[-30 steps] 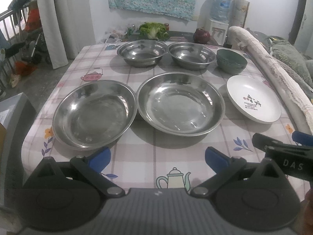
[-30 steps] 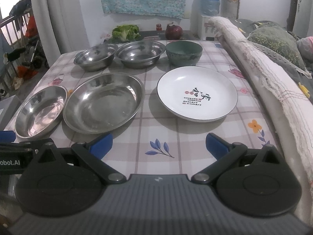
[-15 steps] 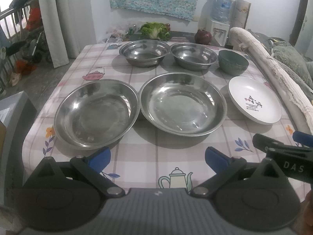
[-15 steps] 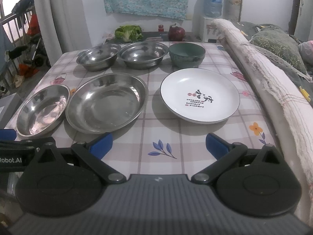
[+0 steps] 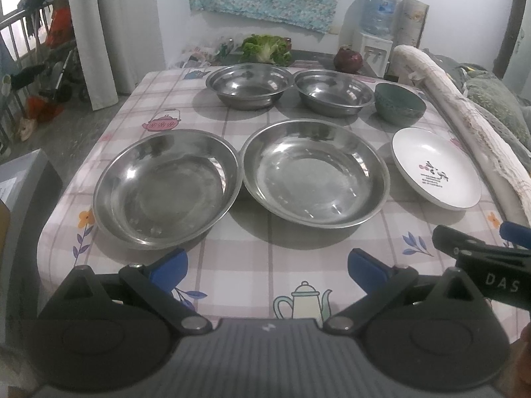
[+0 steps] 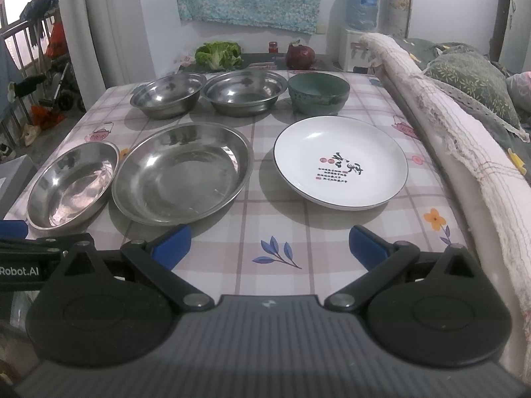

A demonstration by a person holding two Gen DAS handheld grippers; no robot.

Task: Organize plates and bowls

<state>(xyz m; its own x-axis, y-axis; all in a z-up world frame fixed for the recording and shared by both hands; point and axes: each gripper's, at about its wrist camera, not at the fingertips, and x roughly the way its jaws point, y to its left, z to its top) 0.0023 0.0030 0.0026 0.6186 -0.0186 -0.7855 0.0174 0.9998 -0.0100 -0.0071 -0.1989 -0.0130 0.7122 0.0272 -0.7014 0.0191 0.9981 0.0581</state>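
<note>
On the checked tablecloth lie two large steel plates, a left one (image 5: 166, 187) and a middle one (image 5: 315, 172), and a white plate (image 5: 436, 169) with a printed motif at the right. Behind them stand two steel bowls (image 5: 249, 84) (image 5: 333, 91) and a green bowl (image 5: 400, 106). My left gripper (image 5: 267, 265) is open and empty above the table's front edge, in front of the steel plates. My right gripper (image 6: 269, 243) is open and empty in front of the white plate (image 6: 340, 162) and the middle steel plate (image 6: 182, 172).
A rolled white blanket (image 6: 464, 152) runs along the table's right edge, with bedding behind it. A lettuce (image 5: 265, 48), a dark red fruit (image 5: 346, 59) and a water dispenser (image 5: 373, 46) stand beyond the far edge. A curtain (image 5: 99, 33) and clutter are at the left.
Both grippers have pulled back and risen slightly, so the dishes sit a little farther away in view. No dish has moved.
</note>
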